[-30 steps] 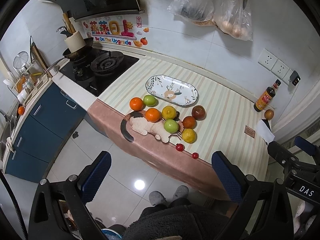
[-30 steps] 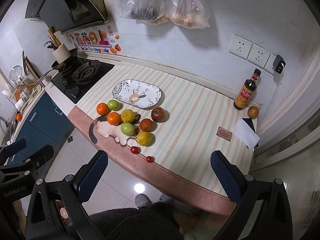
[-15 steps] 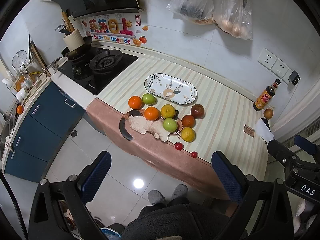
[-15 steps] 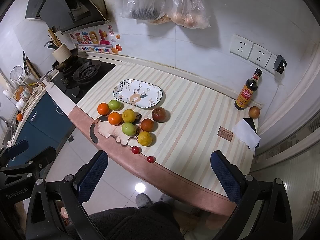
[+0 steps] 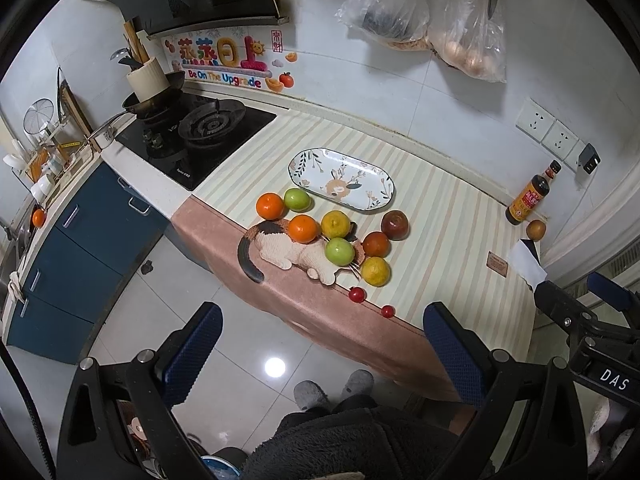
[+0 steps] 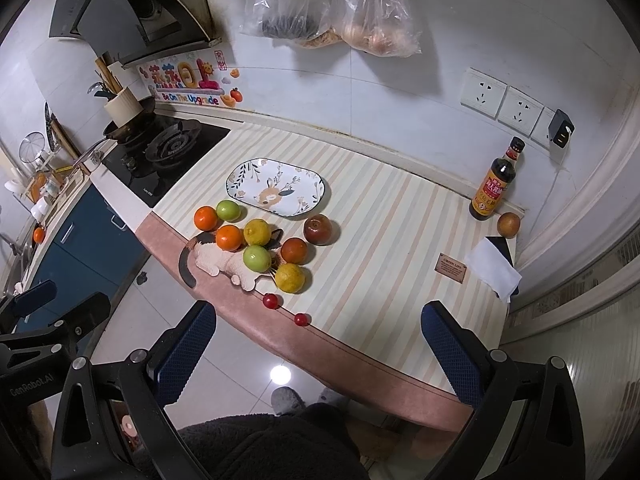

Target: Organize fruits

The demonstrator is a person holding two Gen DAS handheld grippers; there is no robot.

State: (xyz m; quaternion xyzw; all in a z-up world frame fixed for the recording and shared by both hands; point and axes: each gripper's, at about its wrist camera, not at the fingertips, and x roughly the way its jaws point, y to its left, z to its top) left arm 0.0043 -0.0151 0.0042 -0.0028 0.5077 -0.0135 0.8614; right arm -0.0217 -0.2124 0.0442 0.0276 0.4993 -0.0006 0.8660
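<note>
Several fruits lie in a cluster on the striped counter: oranges, green apples, yellow citrus, a dark red fruit and two small red cherry tomatoes. An empty oval patterned plate sits just behind them; it also shows in the right wrist view, with the fruit cluster in front. My left gripper and right gripper are both open and empty, held high above the floor in front of the counter edge, well short of the fruit.
A cat-shaped mat lies under some fruit. A gas stove is at the left. A sauce bottle, a brown fruit and a white tissue stand at the right. Bags hang on the wall.
Both grippers have drifted slightly; the counter and fruit sit a little higher in the left wrist view. Nothing was taken hold of or moved.
</note>
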